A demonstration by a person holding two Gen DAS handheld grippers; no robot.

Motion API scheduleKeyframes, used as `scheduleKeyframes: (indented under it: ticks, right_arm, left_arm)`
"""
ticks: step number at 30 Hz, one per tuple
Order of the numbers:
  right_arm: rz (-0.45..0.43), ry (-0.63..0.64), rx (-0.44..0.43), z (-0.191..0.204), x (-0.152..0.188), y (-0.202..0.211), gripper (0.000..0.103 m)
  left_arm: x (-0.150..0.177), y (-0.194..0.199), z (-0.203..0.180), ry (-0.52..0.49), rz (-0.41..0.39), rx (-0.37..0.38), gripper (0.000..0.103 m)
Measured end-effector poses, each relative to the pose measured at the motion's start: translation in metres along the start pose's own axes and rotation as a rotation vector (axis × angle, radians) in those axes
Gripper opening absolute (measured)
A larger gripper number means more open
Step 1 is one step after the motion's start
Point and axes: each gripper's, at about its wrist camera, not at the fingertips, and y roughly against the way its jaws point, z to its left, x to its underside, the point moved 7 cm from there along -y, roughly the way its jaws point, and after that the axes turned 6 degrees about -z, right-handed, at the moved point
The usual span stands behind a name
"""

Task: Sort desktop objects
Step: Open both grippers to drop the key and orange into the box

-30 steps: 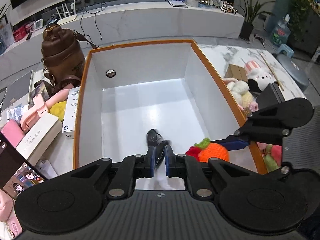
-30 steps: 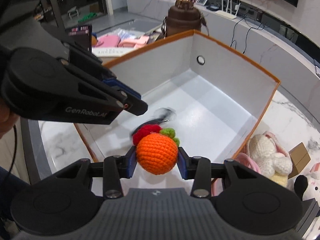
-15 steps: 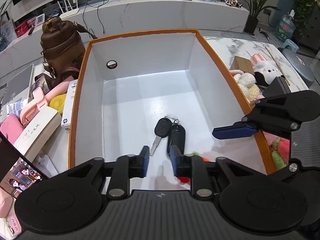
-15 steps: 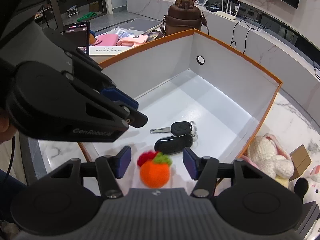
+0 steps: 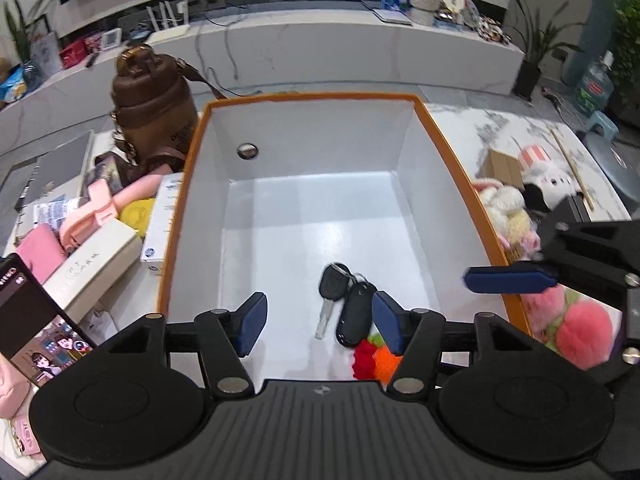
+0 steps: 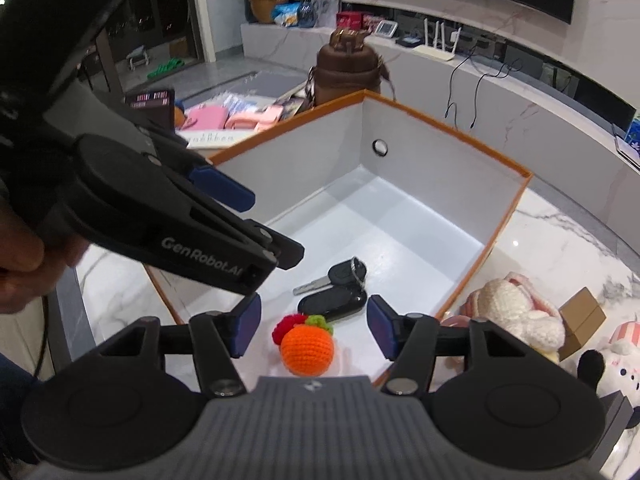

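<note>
car keys point(image 5: 347, 300): on box floor, near front wall; black fob and key head joined on a ring, metal blade pointing to the front
crochet orange point(image 6: 307, 349): on box floor, just in front of the keys, red and green tufts toward the fob; free of any grip
box point(image 5: 456, 160): white inside, orange rim, round hole in far wall; holds only the keys and the orange
left gripper point(image 5: 318, 322): above box front edge, jaws have just been opening, now apart, nothing clamped; keys lie below the gap
right gripper point(image 6: 313, 325): above box front corner, jaws have just been opening, now apart, orange lies loose below them
done: two items in the box
left: plush toys point(image 6: 520, 316) right of box; small cardboard carton point(image 6: 582, 318) beyond them; pink pompoms point(image 5: 580, 332) by box front right; pink items point(image 5: 86, 220), phone point(image 5: 38, 320), brown bag point(image 5: 154, 100) left of box
judgement: early stage, most clutter still outside
</note>
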Motion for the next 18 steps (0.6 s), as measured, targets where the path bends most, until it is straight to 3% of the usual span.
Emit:
scheduleKeyframes:
  ticks: [9,18]
  right_arm:
    - [-0.078,-0.061,0.040,-0.021,0.000,0.038,0.066]
    - [-0.103,-0.113,0.100,-0.052,0.016,0.076,0.068]
  left_arm:
    - [-0.015,0.009,-0.023,-0.009,-0.043,-0.009,0.086]
    - [-0.026,0.015,-0.060,-0.048,-0.066,0.006,0.089]
